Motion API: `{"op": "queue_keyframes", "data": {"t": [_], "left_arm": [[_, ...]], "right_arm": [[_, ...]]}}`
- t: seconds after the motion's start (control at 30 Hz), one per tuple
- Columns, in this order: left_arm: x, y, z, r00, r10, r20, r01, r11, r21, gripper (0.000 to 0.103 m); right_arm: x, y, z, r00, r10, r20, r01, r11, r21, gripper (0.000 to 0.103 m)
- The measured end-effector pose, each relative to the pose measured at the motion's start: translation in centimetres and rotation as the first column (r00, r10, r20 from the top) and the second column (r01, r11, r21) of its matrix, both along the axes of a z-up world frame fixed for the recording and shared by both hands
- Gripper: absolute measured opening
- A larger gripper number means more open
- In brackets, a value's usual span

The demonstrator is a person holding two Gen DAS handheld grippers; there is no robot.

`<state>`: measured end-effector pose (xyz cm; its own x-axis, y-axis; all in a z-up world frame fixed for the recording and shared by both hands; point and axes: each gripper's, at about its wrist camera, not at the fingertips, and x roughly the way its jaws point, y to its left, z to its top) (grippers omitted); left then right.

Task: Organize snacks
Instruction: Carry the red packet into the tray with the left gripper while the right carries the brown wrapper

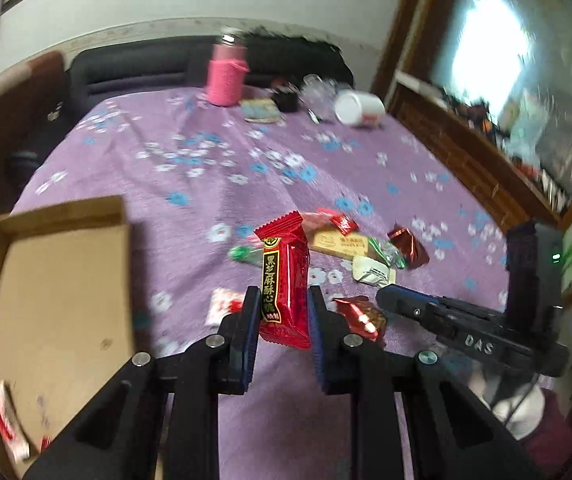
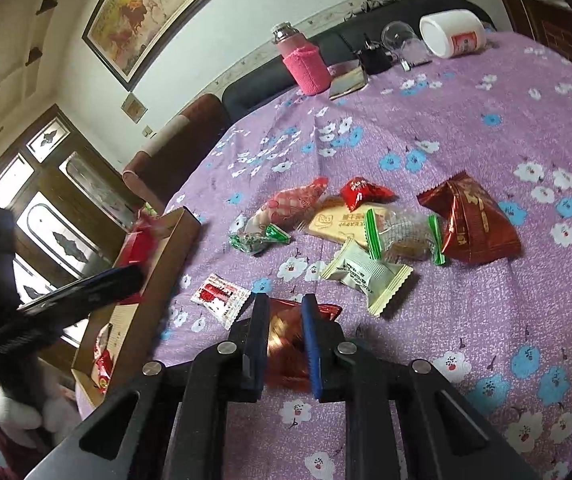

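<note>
Snacks lie scattered on the purple desk [image 2: 466,128]: left tongs [image 1: 282,300] clamp a red sesame candy packet [image 1: 284,280] upright above it, right tongs [image 2: 284,306] clamp a red-gold wrapper [image 2: 286,340] beside the cardboard tray [image 1: 62,280].

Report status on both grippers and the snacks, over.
Left gripper shut on red snack packet, lifted. Right gripper shut on foil snack. Cardboard box unobstructed.

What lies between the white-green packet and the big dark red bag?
In the right wrist view, a clear wrapper with green ends lies between the white-green packet and the dark red bag.
</note>
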<state>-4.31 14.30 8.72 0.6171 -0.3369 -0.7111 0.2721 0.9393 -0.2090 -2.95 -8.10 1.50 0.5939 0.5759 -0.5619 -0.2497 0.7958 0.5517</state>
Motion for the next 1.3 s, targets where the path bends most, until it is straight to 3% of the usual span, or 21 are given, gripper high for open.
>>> {"op": "queue_keyframes", "data": {"t": [0.17, 0.23, 0.3, 0.53, 0.57, 0.6, 0.8, 0.93, 1.13, 1.3], "left_arm": [[-2.5, 3.3, 0.4, 0.999, 0.044, 0.004, -0.044, 0.998, -0.055, 0.022], [-3.3, 4.2, 0.4, 0.998, 0.055, 0.008, -0.055, 0.996, -0.076, 0.022], [-4.1, 4.9, 0.3, 0.998, 0.065, 0.015, -0.064, 0.993, -0.097, 0.022], [-6.4, 6.9, 0.2, 0.993, 0.115, 0.028, -0.111, 0.988, -0.107, 0.022], [-6.7, 7.3, 0.2, 0.992, 0.126, 0.031, -0.123, 0.987, -0.103, 0.022], [-7.2, 8.1, 0.2, 0.989, 0.148, 0.032, -0.144, 0.985, -0.097, 0.022], [-9.3, 13.0, -0.8, 0.963, 0.271, 0.003, -0.27, 0.961, -0.05, 0.022], [-9.9, 15.4, -2.4, 0.945, 0.325, -0.041, -0.326, 0.945, -0.025, 0.022], [-9.6, 16.8, -4.2, 0.929, 0.357, -0.101, -0.361, 0.932, -0.027, 0.022], [-8.3, 16.7, -3.9, 0.927, 0.362, -0.1, -0.364, 0.932, 0.007, 0.023]], "right_arm": [[-0.4, -0.1, 1.0, 1.0, -0.023, 0.005, 0.023, 1.0, -0.007, 0.02], [-0.5, 0.2, 0.9, 0.999, -0.029, -0.019, 0.028, 0.998, -0.05, 0.042], [-0.7, 0.8, 0.7, 0.999, -0.024, -0.042, 0.021, 0.996, -0.085, 0.049], [0.4, 4.8, -0.7, 0.996, -0.011, -0.09, -0.015, 0.959, -0.283, 0.049], [0.3, 5.2, -0.7, 0.997, -0.016, -0.071, -0.007, 0.951, -0.309, 0.046], [0.3, 5.5, -0.8, 0.997, -0.012, -0.074, -0.012, 0.946, -0.323, 0.037], [-0.7, 4.9, -0.6, 0.997, -0.021, -0.074, -0.001, 0.956, -0.292, 0.034], [-1.7, 5.2, 1.6, 0.999, -0.004, -0.032, -0.005, 0.969, -0.246, 0.035], [-2.8, 10.5, 5.3, 0.989, 0.143, 0.027, -0.134, 0.967, -0.219, 0.035], [-2.9, 16.1, 6.2, 0.963, 0.269, 0.007, -0.263, 0.947, -0.184, 0.035]]}}
